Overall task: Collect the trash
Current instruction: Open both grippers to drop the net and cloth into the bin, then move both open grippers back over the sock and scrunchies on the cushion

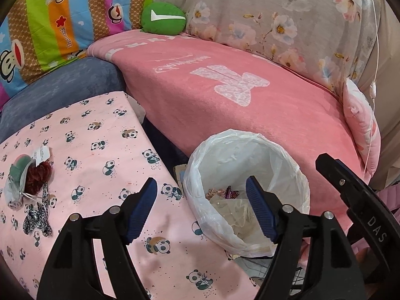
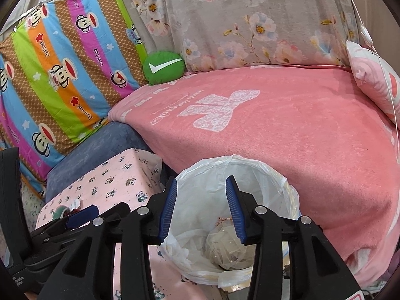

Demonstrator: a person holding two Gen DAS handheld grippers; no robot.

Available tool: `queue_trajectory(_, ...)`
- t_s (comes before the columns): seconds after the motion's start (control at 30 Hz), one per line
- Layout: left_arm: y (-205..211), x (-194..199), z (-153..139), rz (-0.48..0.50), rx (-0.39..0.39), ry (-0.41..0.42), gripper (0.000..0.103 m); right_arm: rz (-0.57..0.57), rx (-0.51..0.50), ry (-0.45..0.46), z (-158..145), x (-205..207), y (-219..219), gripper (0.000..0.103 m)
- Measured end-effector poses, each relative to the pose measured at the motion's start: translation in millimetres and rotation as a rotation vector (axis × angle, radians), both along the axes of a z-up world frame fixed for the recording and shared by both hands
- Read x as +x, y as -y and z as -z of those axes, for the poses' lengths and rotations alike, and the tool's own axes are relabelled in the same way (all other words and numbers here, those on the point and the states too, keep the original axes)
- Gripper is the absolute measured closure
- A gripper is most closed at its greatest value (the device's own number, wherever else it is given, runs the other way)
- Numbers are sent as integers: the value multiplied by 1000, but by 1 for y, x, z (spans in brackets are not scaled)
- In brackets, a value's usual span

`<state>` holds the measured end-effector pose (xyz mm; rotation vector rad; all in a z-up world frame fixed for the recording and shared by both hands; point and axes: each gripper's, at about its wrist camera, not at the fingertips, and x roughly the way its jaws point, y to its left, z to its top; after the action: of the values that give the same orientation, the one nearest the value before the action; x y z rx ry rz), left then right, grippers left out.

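Observation:
A small bin lined with a white plastic bag [image 1: 282, 165] stands between the panda-print table and the pink sofa. Crumpled clear wrap [image 1: 232, 210] and a few coloured wrappers [image 1: 222, 192] lie in the bin. My left gripper [image 1: 201, 182] is open and holds nothing; one finger hangs over the table edge, the other over the bin. My right gripper [image 2: 202, 181] is open above the bin [image 2: 250, 161], with nothing between its blue pads. Below it a crumpled pale wad [image 2: 225, 247] rests in the bag.
The table's pink panda cloth [image 1: 100, 130] carries a heap of hair scrunchies with a paper tag [image 1: 32, 175] and a leopard-print bow [image 1: 37, 220] at its left. Behind are a pink sofa blanket [image 1: 250, 100], a green cushion [image 1: 162, 18] and a striped cartoon pillow [image 1: 62, 20].

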<state>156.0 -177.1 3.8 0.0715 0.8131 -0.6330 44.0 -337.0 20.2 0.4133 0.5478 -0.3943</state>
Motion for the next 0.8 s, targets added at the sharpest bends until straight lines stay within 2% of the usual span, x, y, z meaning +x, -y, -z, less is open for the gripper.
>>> queue_trajectory(0.4,-38,10,0,-65,-12,-12,33,-51,-11,-14,-2,14,-30,60)
queue_trajectory(0.5,-51,13,2,-88,-5,-8,33,-65,-16,-19,-1,18,-41,55)
queue_trajectory(0.8,-99,26,14,-172,16,-19,32,-134,-28,-43,2,35,-81,55)
